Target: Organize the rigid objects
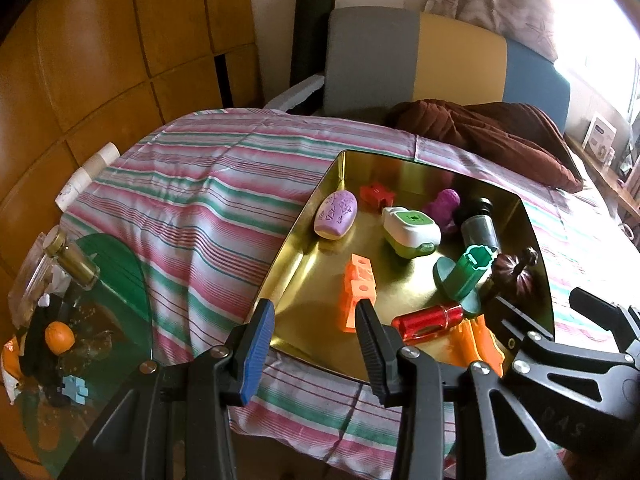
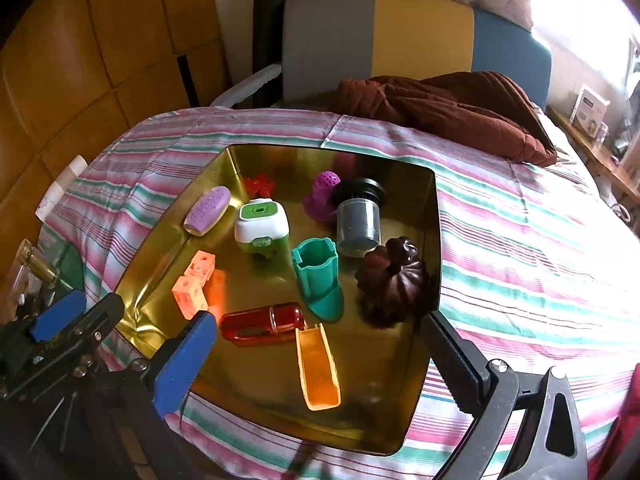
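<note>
A gold metal tray (image 2: pixel 434 216) sits on the striped cloth and holds several small rigid objects: a purple oval (image 2: pixel 207 211), a green and white sharpener (image 2: pixel 262 224), orange blocks (image 2: pixel 194 280), a red tube (image 2: pixel 262 324), an orange scoop (image 2: pixel 318 368), a teal holder (image 2: pixel 320 276), a dark jar (image 2: pixel 357 220) and a brown pumpkin shape (image 2: pixel 390 280). The tray also shows in the left wrist view (image 1: pixel 288 252). My left gripper (image 1: pixel 314 344) is open and empty at the tray's near left corner. My right gripper (image 2: pixel 316 364) is open and empty over the tray's near edge.
A brown cushion (image 2: pixel 448 108) lies at the far side of the bed. A glass side table (image 1: pixel 80 320) at the left holds a bottle (image 1: pixel 74 262), an orange (image 1: pixel 59 336) and clutter. A grey, yellow and blue headboard (image 2: pixel 380 40) stands behind.
</note>
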Demonstrator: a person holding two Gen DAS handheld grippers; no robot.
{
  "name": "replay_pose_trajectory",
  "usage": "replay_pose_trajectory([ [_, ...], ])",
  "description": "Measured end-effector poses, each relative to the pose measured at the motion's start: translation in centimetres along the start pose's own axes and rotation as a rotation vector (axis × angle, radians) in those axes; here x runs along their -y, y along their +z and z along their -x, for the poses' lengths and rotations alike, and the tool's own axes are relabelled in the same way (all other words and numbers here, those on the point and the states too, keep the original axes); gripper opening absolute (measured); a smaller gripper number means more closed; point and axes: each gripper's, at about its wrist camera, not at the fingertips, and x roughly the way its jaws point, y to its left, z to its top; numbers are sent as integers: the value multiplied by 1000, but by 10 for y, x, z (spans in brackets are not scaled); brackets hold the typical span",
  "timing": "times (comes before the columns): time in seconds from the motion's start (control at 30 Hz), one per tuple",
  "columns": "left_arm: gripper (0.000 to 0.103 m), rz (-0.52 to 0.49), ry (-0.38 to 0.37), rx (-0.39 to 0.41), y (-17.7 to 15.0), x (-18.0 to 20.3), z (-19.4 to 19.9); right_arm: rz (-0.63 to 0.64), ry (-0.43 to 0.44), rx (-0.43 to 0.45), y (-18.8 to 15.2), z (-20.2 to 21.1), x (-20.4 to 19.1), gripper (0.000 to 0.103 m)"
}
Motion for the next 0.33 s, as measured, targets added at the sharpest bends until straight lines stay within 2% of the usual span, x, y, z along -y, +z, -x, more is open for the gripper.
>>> replay_pose_trajectory([
  [0.33, 42, -5, 26, 32, -1, 2, 3, -6, 5, -2, -1, -1, 3, 103],
])
